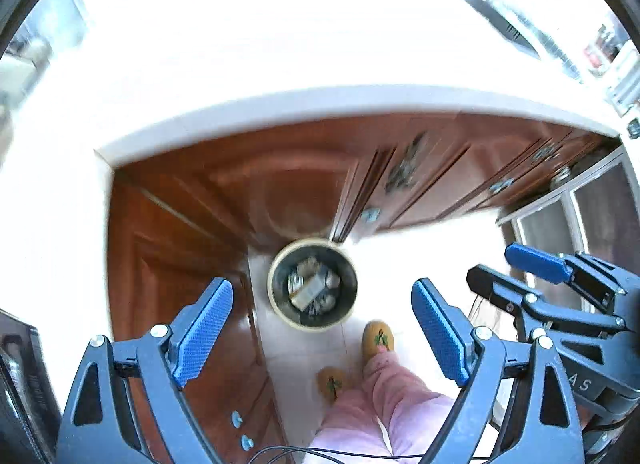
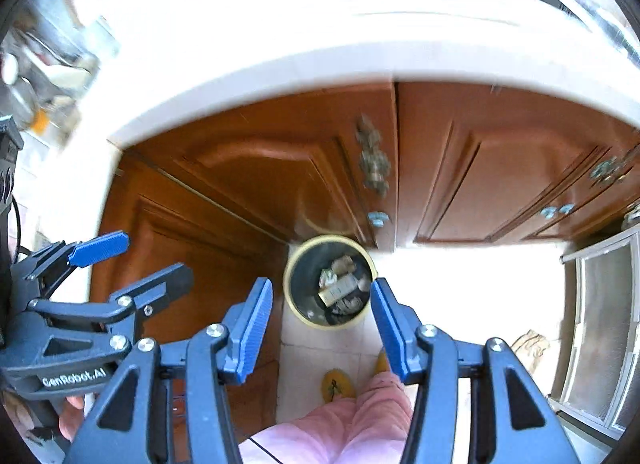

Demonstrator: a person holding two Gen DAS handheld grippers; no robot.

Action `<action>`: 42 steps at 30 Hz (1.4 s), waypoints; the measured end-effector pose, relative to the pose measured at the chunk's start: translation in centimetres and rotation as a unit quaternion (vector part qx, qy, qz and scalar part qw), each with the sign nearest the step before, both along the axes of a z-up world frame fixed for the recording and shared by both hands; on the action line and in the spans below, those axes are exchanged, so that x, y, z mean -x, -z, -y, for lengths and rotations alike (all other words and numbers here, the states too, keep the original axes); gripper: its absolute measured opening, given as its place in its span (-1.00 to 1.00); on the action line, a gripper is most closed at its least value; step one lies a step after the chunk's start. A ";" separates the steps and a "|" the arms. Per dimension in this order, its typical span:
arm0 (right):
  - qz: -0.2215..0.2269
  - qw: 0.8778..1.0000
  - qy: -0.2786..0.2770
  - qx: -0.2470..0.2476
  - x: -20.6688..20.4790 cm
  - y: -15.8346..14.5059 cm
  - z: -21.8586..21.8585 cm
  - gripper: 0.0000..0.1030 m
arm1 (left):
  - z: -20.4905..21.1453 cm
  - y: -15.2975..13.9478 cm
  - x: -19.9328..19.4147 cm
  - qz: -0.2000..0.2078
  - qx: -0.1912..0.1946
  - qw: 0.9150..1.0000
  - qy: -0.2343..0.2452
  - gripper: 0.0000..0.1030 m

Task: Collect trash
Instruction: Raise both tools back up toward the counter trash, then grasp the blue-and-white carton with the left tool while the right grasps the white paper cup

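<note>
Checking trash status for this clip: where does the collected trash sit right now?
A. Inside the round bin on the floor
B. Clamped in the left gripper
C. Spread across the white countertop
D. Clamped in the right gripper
A: crumpled wrappers and a small box lie inside the round bin on the floor by the cabinets, while the left gripper and right gripper both stand open with nothing between their pads.

Floor (image 1: 420, 260): pale tile, seen far beneath both tongs.
On it: round bin (image 1: 313, 284) holding trash, slippered feet (image 1: 378, 338) nearer the tongs.
</note>
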State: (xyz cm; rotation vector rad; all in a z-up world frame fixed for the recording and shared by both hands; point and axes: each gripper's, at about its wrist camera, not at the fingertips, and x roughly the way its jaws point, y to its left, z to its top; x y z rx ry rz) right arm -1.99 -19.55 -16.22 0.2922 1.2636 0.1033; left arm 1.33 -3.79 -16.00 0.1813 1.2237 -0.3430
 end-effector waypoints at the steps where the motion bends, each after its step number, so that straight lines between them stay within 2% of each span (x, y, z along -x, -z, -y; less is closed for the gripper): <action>1: 0.007 1.000 0.000 0.000 0.1 -1.1 0.1 0.00 | 0.1 -1.2 0.1 0.010 0.003 1.000 0.003 0.74; 7: 0.066 0.998 0.000 0.001 0.7 -8.6 -0.8 0.00 | -0.2 -9.5 0.8 0.085 0.008 0.996 0.018 0.74; 9: 0.085 0.996 -0.002 0.005 0.6 -10.2 -1.2 0.00 | -0.5 -11.7 0.9 0.110 0.012 0.994 0.021 0.74; 17: 0.163 0.986 -0.011 0.028 1.0 -16.5 -3.2 0.00 | -2.0 -17.1 0.9 0.180 0.031 0.983 0.026 0.74; 21: 0.184 0.982 -0.016 0.029 0.8 -18.2 -4.2 0.00 | -2.6 -18.6 0.5 0.203 0.034 0.978 0.020 0.74; 27: 0.196 0.980 -0.027 0.029 -1.2 -18.3 -4.8 0.00 | -3.3 -19.5 -1.4 0.214 0.034 0.976 0.000 0.74; 32: 0.195 0.980 -0.031 0.023 -3.9 -17.6 -4.2 0.00 | -3.5 -18.9 -4.2 0.217 0.019 0.976 -0.015 0.74; 42: 0.169 0.983 -0.067 0.005 -15.1 -14.6 -1.8 0.00 | -2.5 -17.2 -13.3 0.192 -0.012 0.980 -0.053 0.74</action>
